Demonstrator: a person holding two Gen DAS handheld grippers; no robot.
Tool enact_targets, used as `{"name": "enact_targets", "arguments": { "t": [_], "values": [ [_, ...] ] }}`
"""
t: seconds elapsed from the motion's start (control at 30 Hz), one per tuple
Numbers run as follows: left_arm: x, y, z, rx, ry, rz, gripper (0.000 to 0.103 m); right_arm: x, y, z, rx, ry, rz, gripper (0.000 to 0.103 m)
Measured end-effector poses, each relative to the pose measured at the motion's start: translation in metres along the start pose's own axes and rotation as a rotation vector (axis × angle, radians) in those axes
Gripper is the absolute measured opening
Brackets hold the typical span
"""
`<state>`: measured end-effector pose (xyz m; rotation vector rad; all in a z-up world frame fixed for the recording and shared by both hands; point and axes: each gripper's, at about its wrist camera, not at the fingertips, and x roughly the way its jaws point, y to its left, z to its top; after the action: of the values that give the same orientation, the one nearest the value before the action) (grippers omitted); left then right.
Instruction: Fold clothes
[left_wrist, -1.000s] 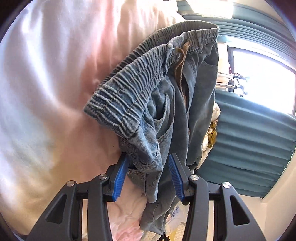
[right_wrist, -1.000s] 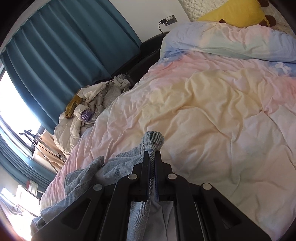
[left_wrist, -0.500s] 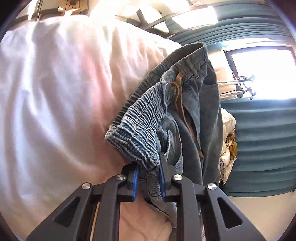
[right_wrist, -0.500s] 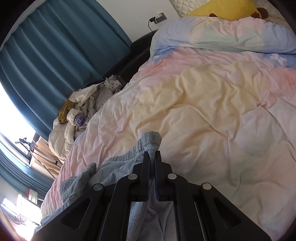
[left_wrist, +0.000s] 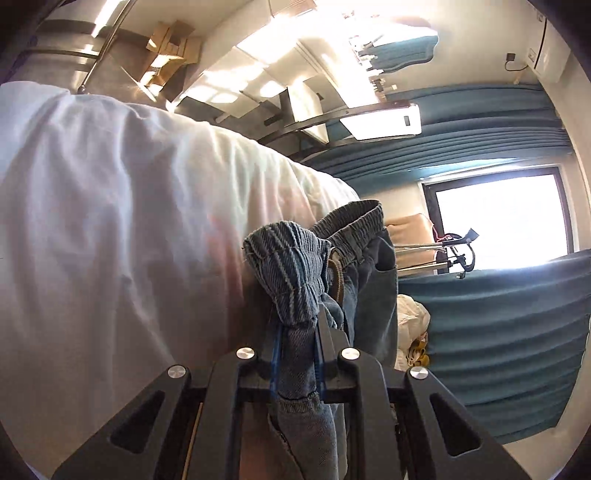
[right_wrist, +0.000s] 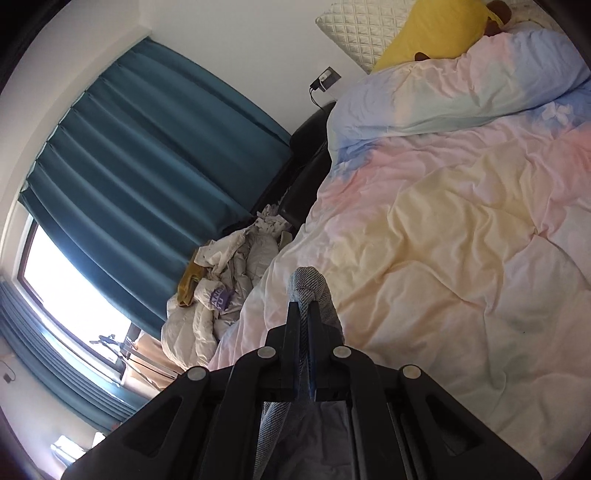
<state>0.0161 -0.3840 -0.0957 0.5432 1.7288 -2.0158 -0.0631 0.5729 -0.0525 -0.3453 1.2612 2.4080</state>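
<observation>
A pair of light blue denim trousers (left_wrist: 291, 266) with an elastic waistband and a brown drawstring hangs in front of the pale duvet (left_wrist: 110, 221). My left gripper (left_wrist: 297, 325) has its jaws closing on the bunched waistband, and the blue pads press on the cloth. In the right wrist view my right gripper (right_wrist: 303, 314) is shut on another fold of the same denim (right_wrist: 308, 284), which pokes out above the fingertips over the pastel duvet (right_wrist: 461, 240). The rest of the garment is hidden below both grippers.
A heap of crumpled pale laundry (right_wrist: 229, 291) lies beside the bed near the teal curtain (right_wrist: 147, 166). A yellow pillow (right_wrist: 436, 33) sits at the head of the bed. A bright window (left_wrist: 498, 218) and a tripod (left_wrist: 454, 247) stand past the bed's edge.
The left jaws came together on the waistband and lifted it, and the view tilted up towards the ceiling. The right gripper rose and rolled, still clamped on the denim.
</observation>
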Motion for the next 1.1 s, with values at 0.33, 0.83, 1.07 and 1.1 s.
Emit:
{"name": "enact_targets", "arguments": {
  "t": [0.33, 0.83, 1.07, 1.1],
  "values": [
    [-0.002, -0.011, -0.013, 0.119, 0.023, 0.169, 0.014, -0.024, -0.032, -0.008, 0.068, 0.056, -0.179, 0.002],
    [-0.019, -0.035, -0.034, 0.329, 0.019, 0.343, 0.039, -0.001, -0.109, -0.041, 0.155, 0.318, -0.441, 0.038],
    [-0.054, -0.089, -0.081, 0.626, -0.109, 0.264, 0.047, -0.029, -0.054, -0.036, -0.065, 0.241, -0.383, 0.050],
    [-0.054, -0.096, -0.091, 0.670, -0.099, 0.248, 0.047, -0.032, -0.043, -0.038, -0.111, 0.235, -0.366, 0.050]
  ]
}}
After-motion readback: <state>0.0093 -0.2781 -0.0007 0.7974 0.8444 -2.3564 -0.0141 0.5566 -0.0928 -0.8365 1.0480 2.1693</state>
